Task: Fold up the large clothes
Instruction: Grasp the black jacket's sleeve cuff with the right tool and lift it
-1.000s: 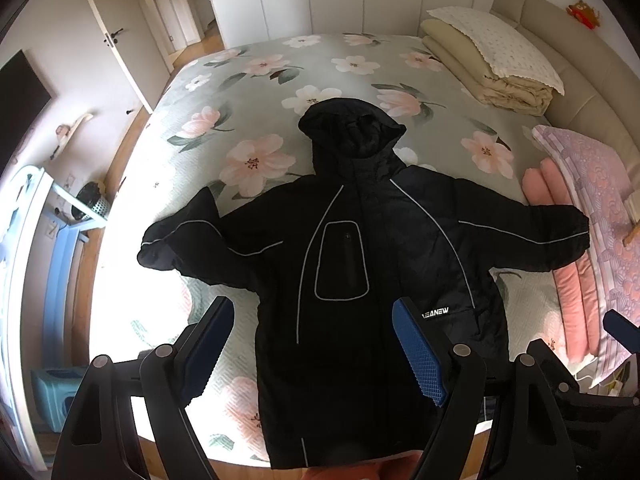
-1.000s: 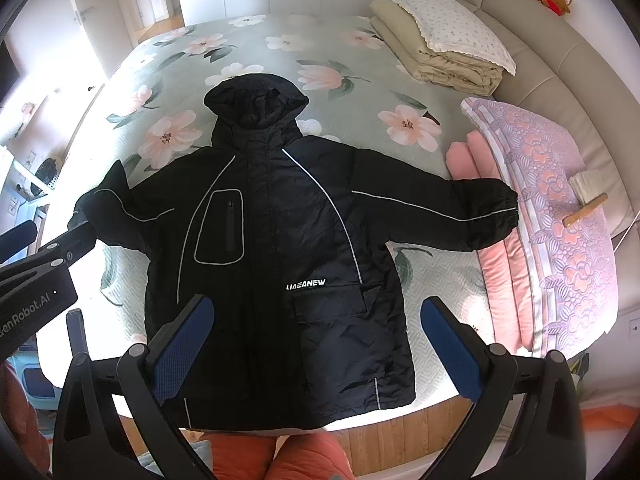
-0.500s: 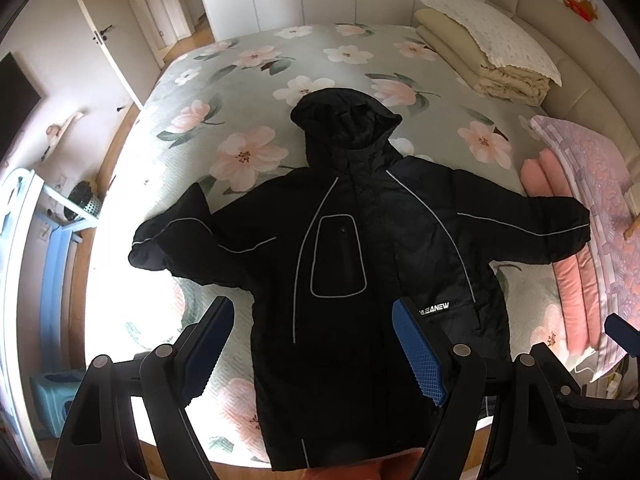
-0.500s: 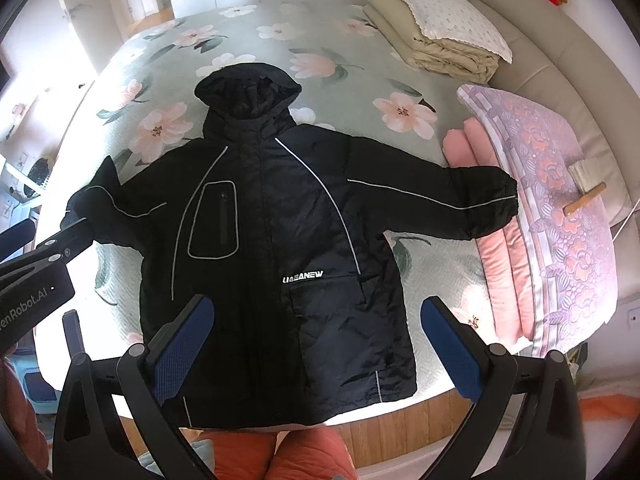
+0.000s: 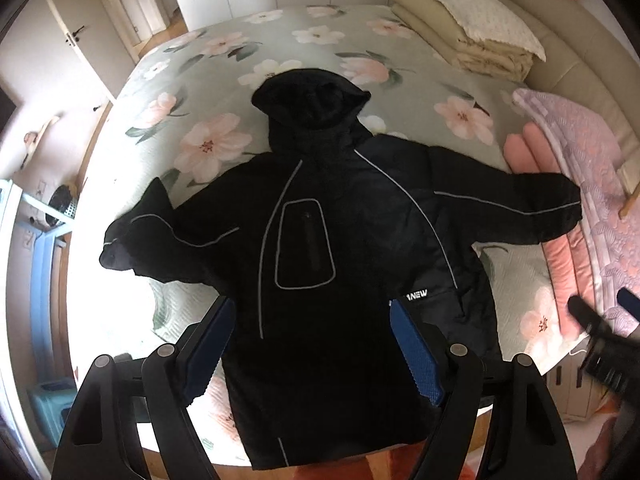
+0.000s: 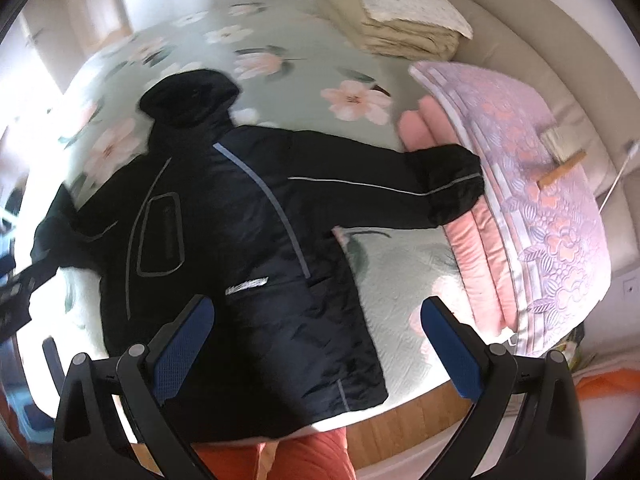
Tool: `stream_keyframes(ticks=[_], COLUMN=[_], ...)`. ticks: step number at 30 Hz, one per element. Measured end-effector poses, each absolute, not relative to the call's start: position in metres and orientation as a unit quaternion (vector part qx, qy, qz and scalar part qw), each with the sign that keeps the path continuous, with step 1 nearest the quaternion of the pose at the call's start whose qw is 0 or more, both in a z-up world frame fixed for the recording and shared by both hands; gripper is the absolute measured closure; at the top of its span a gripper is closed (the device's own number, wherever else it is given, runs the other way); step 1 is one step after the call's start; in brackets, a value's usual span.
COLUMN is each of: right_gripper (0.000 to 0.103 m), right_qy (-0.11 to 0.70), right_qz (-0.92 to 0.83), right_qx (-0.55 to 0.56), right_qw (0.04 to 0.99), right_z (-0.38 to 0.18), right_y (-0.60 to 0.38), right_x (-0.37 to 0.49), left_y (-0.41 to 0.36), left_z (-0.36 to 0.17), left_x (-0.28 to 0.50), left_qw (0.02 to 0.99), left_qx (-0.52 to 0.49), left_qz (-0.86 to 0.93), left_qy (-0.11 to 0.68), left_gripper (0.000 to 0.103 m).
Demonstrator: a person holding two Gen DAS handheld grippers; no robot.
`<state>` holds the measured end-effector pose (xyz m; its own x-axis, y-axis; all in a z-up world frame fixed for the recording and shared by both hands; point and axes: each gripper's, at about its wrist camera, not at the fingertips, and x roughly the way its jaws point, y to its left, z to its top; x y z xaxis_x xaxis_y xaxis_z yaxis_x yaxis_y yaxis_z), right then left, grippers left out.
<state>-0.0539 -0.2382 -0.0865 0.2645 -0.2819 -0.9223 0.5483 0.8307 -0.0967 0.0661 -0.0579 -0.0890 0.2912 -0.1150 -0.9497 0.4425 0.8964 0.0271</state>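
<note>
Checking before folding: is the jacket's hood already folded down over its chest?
No, the hood lies flat above the black jacket, chest pocket uncovered.

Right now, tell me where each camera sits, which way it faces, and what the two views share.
Left wrist: sits on the left gripper, above the bed's near edge, looking down over the black hooded jacket spread on the floral bedspread; its open blue-padded fingers show, the right gripper at right.
Right wrist: sits on the right gripper, aimed toward the jacket's right sleeve and pink quilted mat; open fingers and orange-clad legs show.
Shared: jacket, bedspread, folded beige blankets, mat.
</note>
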Motion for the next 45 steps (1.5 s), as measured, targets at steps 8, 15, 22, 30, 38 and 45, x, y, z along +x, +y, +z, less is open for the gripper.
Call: stream_keyframes(ticks=[8,15,22,30,38,45], right_gripper=[0.001,0.005,0.012,0.013,0.070,0.079], right_qy=[0.518,0.455,0.448,0.454,0.466,0.379], right_qz=[-0.308,-0.367,-0.373,-0.399,-0.343,-0.378], right_qx=[0.147,0.214,0.199,0.186,0.203,0.145], right_qw=[0.784,0.782,0.788,0.775,0.790,0.832], right_z=[-0.115,-0.171,-0.223,-0.262,-0.273,-0.182], right_y=[-0.369,-0.517,-0.575,-0.601,-0.601,-0.588], right_x=[-0.070,-0.087,-0.076,-0.075,-0.054,-0.073], left_y=[-0.111,-0.170,-0.241,-0.284,-0.312,-0.356], left_z=[-0.113,-0.176,-0.251,-0.309,-0.330,-0.332], left_x=[0.052,0.050,0.043,0.046,0.062,0.090], left_qw=[0.786,0.798,0.784,0.754,0.757,0.776], left_qx=[0.149,0.104,0.102,0.152,0.145,0.103], left_qz=[-0.146,-0.137,-0.174,-0.191,-0.233,-0.279], left_qy=[0.582,0.578,0.587,0.610,0.593,0.557], left_gripper=[0.022,0.022,0.022,0.022,0.022,0.026])
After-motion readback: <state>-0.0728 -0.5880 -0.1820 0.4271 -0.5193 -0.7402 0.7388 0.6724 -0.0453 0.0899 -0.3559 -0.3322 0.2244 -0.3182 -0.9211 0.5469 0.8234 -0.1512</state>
